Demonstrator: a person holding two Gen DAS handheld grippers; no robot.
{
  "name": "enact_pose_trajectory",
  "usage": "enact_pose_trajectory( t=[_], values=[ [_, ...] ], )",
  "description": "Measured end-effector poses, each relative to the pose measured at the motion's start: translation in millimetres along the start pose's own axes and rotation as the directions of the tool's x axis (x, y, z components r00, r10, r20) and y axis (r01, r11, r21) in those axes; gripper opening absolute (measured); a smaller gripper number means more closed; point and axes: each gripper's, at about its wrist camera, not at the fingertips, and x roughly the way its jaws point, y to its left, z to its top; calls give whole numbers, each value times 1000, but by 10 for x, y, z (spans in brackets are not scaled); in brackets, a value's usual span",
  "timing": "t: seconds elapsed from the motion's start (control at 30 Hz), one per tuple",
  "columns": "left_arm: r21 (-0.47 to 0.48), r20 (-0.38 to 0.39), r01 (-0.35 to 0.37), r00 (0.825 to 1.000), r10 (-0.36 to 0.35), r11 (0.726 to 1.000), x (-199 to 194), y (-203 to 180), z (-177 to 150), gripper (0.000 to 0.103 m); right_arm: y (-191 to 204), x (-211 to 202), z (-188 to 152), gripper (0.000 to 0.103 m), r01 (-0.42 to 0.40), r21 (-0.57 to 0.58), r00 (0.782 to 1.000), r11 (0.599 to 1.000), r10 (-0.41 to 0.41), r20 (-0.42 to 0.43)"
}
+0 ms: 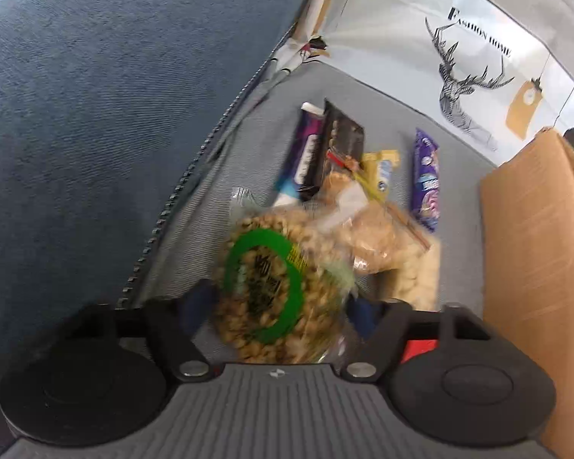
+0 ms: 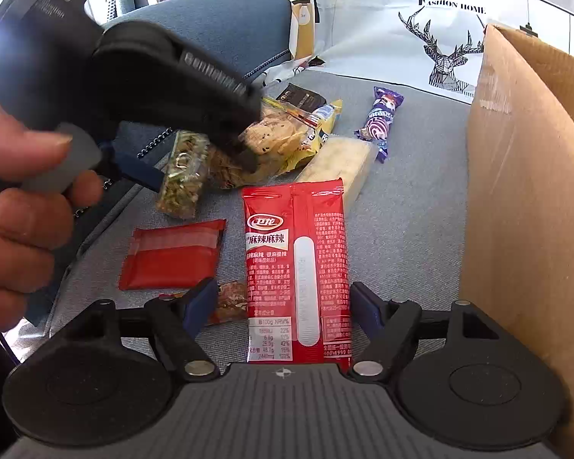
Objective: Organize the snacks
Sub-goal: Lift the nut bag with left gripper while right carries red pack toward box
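Blue cushion beside a deer-print cloth (lettered "Fashion Home").

bright daylight | fisheye edges bent | nut bag blurred, perhaps by motion

Readable words on the cushion and the snack packs

The deer-print cushion carries "FASHION HOME" above the deer; the long red snack pack shows the brand "卫龙" and "麻辣麻辣", with a nutrition table reading "100g NRV%" lower down; the other packets' print is too blurred to read.
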Motion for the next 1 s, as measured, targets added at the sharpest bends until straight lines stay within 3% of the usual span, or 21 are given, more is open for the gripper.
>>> enact_pose_trajectory(
  t=[0.13,0.17,0.2,0.27,0.33,0.57,0.67,0.77,1.0],
  values=[
    [29,13,-19,1000,19,999,-55,9,-25,55,-7,-4,-9,72,-16,6,1000,1000,16,0],
    [39,20,-22,1000,21,999,-70,2,-26,38,-7,-3,-8,70,-22,9,1000,1000,22,0],
    [42,24,-24,999,23,999,-86,0,-25,34,-10,-5,-7,65,-30,13,1000,999,30,1],
    [29,42,-13,999,12,1000,-122,12,-21,32,-16,-20,-2,54,-47,17,999,999,47,7],
    [10,60,-1,998,0,1000,-161,33,-15,28,1,-32,-2,50,-54,2,998,999,54,11],
    [-71,139,121,984,-111,990,-367,136,-25,27,60,-89,13,46,-41,-28,998,999,43,46],
    [-93,112,181,979,-170,979,-353,142,-27,27,51,-102,20,46,-37,-25,998,999,38,53],
    [-103,50,178,984,-174,979,-268,118,-29,27,31,-61,7,46,-28,-22,999,999,28,22],
    [-137,117,208,974,-193,968,-384,142,-5,27,38,-176,17,46,-35,-33,997,999,38,72]
  ],
)
